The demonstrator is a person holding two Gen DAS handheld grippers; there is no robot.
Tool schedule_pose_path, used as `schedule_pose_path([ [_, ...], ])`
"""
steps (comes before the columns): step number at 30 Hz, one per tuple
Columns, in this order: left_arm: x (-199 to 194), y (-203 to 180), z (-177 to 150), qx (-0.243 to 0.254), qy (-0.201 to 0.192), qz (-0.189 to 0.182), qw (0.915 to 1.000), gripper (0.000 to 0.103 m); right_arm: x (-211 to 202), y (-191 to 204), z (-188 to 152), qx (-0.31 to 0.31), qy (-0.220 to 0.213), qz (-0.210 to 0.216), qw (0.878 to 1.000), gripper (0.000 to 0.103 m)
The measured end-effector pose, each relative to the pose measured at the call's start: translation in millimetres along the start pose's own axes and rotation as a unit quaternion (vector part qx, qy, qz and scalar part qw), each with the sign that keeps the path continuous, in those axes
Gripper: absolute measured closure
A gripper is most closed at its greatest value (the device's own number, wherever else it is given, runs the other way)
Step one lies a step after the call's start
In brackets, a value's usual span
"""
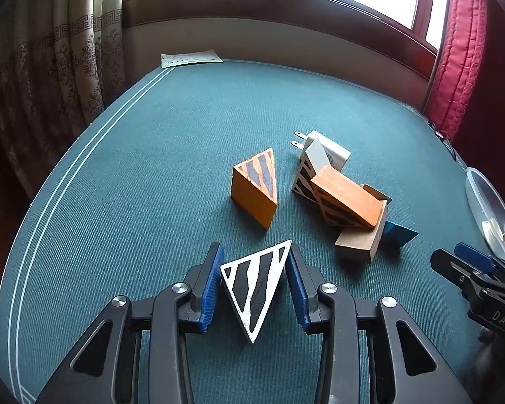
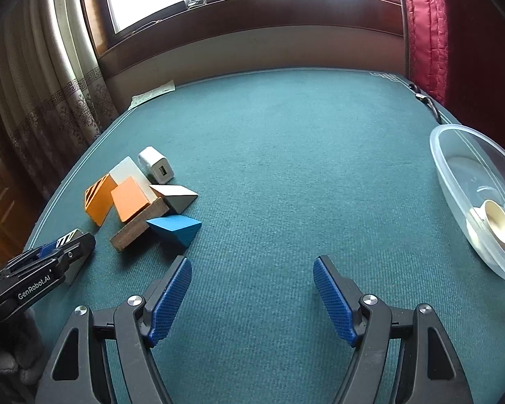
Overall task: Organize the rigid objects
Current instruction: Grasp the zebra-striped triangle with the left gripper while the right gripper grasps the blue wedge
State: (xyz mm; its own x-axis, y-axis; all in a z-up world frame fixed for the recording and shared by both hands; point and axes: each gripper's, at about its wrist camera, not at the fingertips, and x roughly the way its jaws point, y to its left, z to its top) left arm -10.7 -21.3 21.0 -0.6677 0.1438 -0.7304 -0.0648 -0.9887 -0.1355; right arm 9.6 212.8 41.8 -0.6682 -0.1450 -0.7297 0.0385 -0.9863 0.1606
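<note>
My left tool [image 1: 255, 271] is clamped on a white wedge [image 1: 254, 286] with black stripes; both blue pads [image 1: 212, 284] press its sides, and the striped triangular face points up toward the camera. The wedge sits low over the green counter [image 1: 151, 155], near its front edge. Just beyond it lies an orange wedge [image 1: 254, 190] with dark stripes, apart from the rest. To its right is a loose pile: a white charger [image 1: 328, 149], a second white striped wedge [image 1: 308, 171], an orange block [image 1: 348, 198] leaning on a brown block [image 1: 360, 244], and a blue wedge [image 1: 399, 234] touching the brown one. My right tool [image 2: 252, 298] stands wide open over bare counter, nothing between its pads. A clear bowl [image 2: 454, 158] sits at the counter's right edge, well apart from the pile; it holds a pale round piece [image 2: 496, 224]. A paper sheet [image 1: 190, 58] lies at the far left corner.
</note>
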Motion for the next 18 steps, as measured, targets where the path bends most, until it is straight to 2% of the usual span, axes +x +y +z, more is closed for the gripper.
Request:
schedule_pose_path([
  [6, -0.3, 2.1, -1.0, -0.005, 0.000, -0.004, 1.0000, 0.064, 10.5, 21.3, 6.6, -0.019, 0.011, 0.014, 1.000, 0.025],
  [15, -0.4, 1.9, -2.6, -0.010, -0.001, -0.008, 0.9999, 0.064, 29.9, 46.8, 18.7, -0.047, 0.013, 0.012, 0.999, 0.026],
  [18, -0.3, 1.3, -2.7, -0.010, -0.001, -0.008, 0.9999, 0.064, 34.2, 51.7, 21.3, -0.056, 0.013, 0.009, 0.998, 0.036],
])
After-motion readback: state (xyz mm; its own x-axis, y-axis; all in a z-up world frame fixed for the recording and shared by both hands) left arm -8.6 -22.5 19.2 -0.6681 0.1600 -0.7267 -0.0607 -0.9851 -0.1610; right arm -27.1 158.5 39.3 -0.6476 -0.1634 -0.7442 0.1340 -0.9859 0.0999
